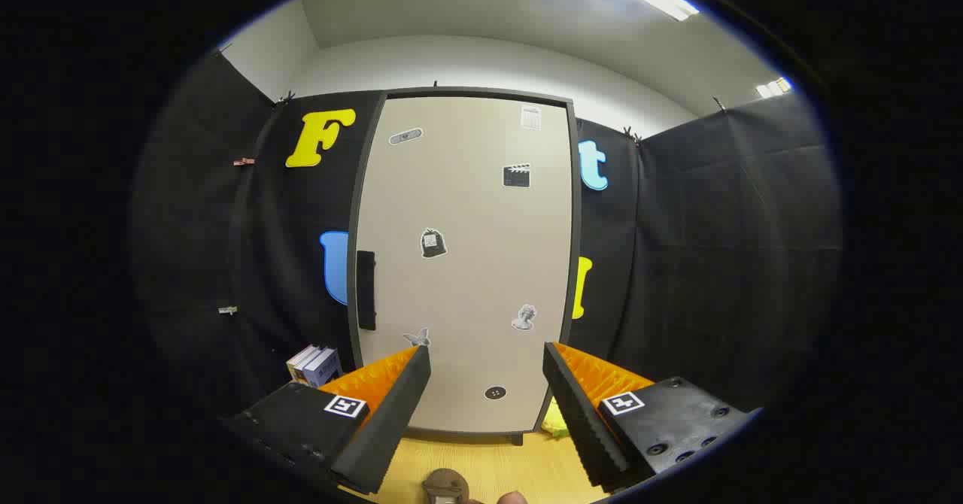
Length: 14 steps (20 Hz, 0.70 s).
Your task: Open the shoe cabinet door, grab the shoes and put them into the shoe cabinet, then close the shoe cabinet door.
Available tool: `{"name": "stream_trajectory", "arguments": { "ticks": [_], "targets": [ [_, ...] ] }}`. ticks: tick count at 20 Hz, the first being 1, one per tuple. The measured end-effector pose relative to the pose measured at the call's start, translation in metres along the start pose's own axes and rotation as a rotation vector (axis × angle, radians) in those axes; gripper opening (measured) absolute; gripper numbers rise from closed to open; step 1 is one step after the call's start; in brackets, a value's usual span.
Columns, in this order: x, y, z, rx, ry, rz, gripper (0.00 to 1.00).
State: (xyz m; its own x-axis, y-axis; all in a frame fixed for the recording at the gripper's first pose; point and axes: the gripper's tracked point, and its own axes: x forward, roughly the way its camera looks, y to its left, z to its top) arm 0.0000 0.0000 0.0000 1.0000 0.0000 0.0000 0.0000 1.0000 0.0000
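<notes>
A tall beige shoe cabinet (466, 263) with a dark frame stands straight ahead, its door closed and dotted with small stickers. A black handle (366, 289) runs vertically along the door's left edge. My gripper (487, 361) is open, its two orange-and-black fingers spread wide in front of the door's lower part with nothing between them. The left fingertip (410, 372) sits below and slightly right of the handle. A yellow-green object (555, 419), possibly a shoe, peeks out by the cabinet's lower right corner behind the right finger.
Several books (314, 365) stand on the floor left of the cabinet. Wooden floor (481, 466) lies between me and the cabinet. A small brown round object (445, 483) sits low between the fingers. Black cloth walls close both sides.
</notes>
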Motion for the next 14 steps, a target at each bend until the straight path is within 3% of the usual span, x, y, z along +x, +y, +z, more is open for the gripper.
{"name": "stream_trajectory", "arguments": {
  "ticks": [14],
  "targets": [
    [-0.0023, 0.0090, -0.0006, -0.014, 0.005, 0.002, 0.98]
  ]
}}
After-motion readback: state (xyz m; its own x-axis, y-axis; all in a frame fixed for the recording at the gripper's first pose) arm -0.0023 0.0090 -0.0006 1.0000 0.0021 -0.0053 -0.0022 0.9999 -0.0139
